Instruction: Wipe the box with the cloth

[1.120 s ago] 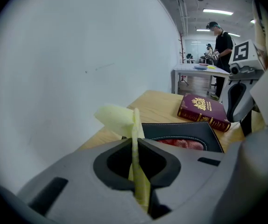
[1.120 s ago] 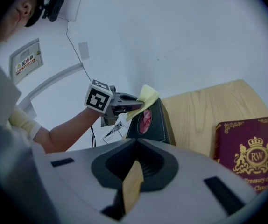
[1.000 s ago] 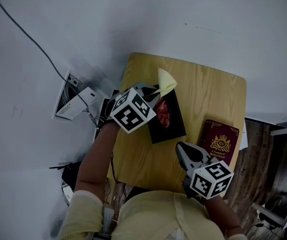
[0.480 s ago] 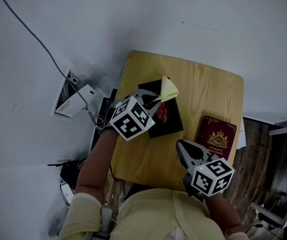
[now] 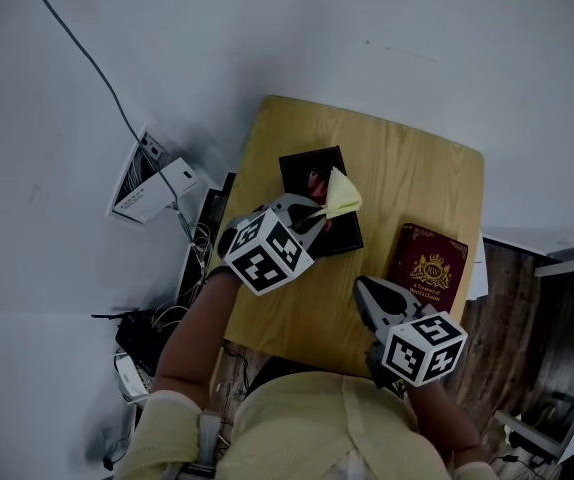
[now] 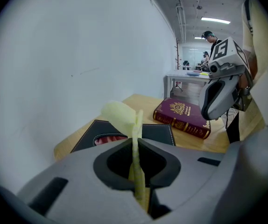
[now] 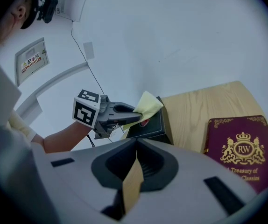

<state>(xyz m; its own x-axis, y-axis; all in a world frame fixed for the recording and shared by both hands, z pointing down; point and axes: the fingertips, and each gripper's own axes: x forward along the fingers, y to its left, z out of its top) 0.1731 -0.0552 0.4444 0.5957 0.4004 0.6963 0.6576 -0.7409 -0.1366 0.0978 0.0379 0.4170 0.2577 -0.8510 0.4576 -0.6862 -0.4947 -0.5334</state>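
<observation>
A black box (image 5: pixel 309 176) with a red-lined oval opening lies on the wooden table (image 5: pixel 407 173). My left gripper (image 5: pixel 317 211) is shut on a pale yellow cloth (image 5: pixel 342 196), which stands up from the jaws over the box's near right part. In the left gripper view the cloth (image 6: pixel 135 129) is pinched in the left gripper (image 6: pixel 137 146), with the box (image 6: pixel 157 132) just beyond. My right gripper (image 5: pixel 371 296) hovers over the table's near edge, shut and empty. The right gripper view shows the right gripper (image 7: pixel 136 155), the left gripper (image 7: pixel 131 110), the cloth (image 7: pixel 146 104) and the box (image 7: pixel 153 123).
A maroon book (image 5: pixel 429 266) with a gold crest lies right of the box, close to my right gripper. Cables, a power strip (image 5: pixel 147 150) and white boxes (image 5: pixel 157 186) sit on the floor to the left. Wood flooring (image 5: pixel 537 348) shows at right.
My left gripper has drawn the cloth along the box top from its far end toward the near end. The right gripper has barely shifted.
</observation>
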